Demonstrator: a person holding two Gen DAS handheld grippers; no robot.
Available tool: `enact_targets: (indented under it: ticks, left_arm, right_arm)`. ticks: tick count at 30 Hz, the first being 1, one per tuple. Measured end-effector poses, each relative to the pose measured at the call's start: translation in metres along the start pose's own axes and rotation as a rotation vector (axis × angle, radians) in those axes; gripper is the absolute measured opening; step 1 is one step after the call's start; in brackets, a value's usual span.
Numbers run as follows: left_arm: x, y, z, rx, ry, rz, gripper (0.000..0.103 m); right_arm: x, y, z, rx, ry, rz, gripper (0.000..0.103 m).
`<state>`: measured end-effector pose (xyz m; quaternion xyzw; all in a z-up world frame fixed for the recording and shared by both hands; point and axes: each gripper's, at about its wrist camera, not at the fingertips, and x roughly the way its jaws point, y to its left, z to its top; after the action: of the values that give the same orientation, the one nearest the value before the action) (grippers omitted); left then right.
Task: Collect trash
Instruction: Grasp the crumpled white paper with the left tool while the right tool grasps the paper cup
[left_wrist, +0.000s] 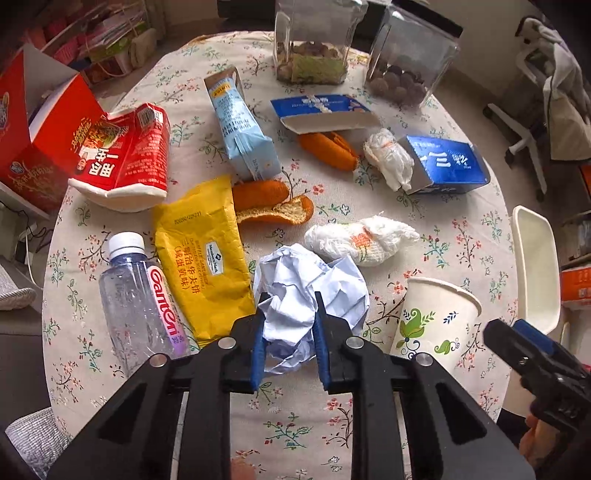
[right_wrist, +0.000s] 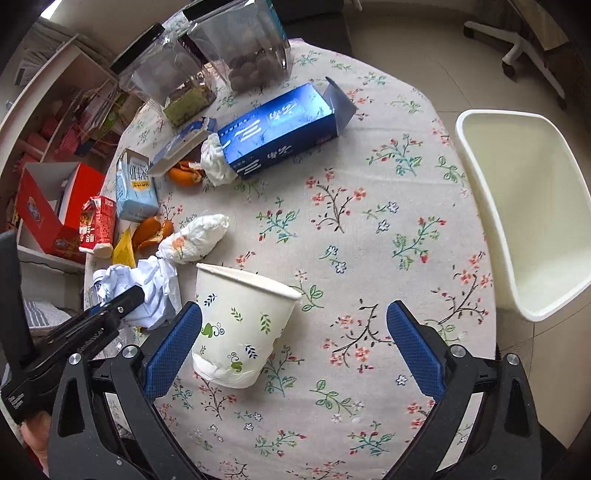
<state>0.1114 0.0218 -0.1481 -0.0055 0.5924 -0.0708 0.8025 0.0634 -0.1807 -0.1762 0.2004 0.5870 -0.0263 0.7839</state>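
white tissue wads, two; cup, one

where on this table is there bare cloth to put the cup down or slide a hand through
Bare cloth lies between the paper cup, the blue carton and the white bin, plus the near edge under the right gripper. The far-left side is crowded: crumpled paper, yellow packet, water bottle, orange peels.

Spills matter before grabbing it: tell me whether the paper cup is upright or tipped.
Tipped. The paper cup lies on its side on the tablecloth, its open rim pointing sideways. No liquid shows.
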Motion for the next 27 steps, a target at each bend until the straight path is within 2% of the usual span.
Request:
enact_targets:
  ticks: [5,9,12,14,15,19,24,27]
  left_arm:
    - [-0.046,0.02,0.001,-0.036,-0.175,-0.086,0.021]
    - [-0.073,0.03,0.002,-0.04,-0.284,-0.109,0.021]
    - [-0.077,0.036,0.001,-0.037,-0.295,-0.113,0.021]
    - [-0.075,0.038,0.001,-0.036,-0.29,-0.098,0.021]
    - [-0.074,0.041,0.0,-0.036,-0.289,-0.09,0.021]
    - [-0.072,0.05,-0.002,-0.05,-0.287,-0.075,0.021]
    - [-0.071,0.056,-0.002,-0.068,-0.297,-0.061,0.021]
    - [-0.073,0.052,-0.001,-0.069,-0.313,-0.052,0.021]
  right_arm:
    - [0.021,0.009,-0.002,0.042,0.039,0.004,0.096]
    - [0.035,0.014,-0.001,0.092,0.07,0.039,0.096]
    - [0.043,0.023,-0.001,0.091,0.072,0.055,0.095]
    - [0.047,0.031,-0.001,0.071,0.072,0.054,0.083]
    - [0.049,0.034,0.0,0.063,0.075,0.057,0.072]
    - [0.044,0.046,-0.001,0.014,0.019,0.064,0.063]
    - [0.031,0.055,0.006,-0.039,-0.029,0.081,0.063]
    - [0.013,0.056,0.016,-0.071,-0.105,0.075,0.063]
